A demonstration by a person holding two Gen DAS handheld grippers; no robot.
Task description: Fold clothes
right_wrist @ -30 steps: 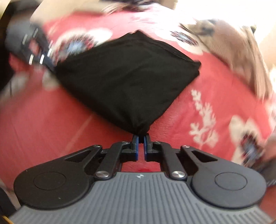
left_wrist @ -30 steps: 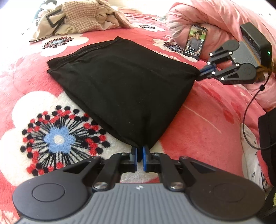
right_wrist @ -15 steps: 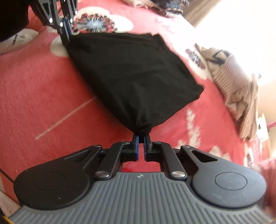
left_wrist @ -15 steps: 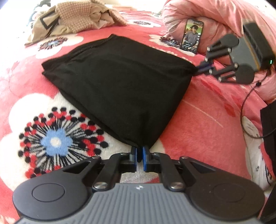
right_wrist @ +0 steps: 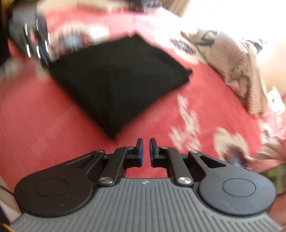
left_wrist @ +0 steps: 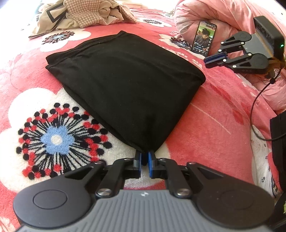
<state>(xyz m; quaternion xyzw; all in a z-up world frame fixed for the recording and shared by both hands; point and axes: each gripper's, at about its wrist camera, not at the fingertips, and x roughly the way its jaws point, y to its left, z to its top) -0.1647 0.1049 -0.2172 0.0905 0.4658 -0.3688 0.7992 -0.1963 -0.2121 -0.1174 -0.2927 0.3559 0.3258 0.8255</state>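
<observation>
Red floral fleece blanket on a bed, folded black garment laid flat on it.

Near corner of the black garment is clamped between the blue pads of the left gripper, fingers drawn together on the cloth. Right gripper is seen clear of the garment in its own, motion-blurred view: fingers slightly apart, nothing between them, the garment's nearest corner just beyond and left of the tips. In the left wrist view it sits well apart from the cloth's far right corner. A phone with a lit screen is propped against a pink duvet. Beige and checked clothes are heaped at the blanket's far edge.
</observation>
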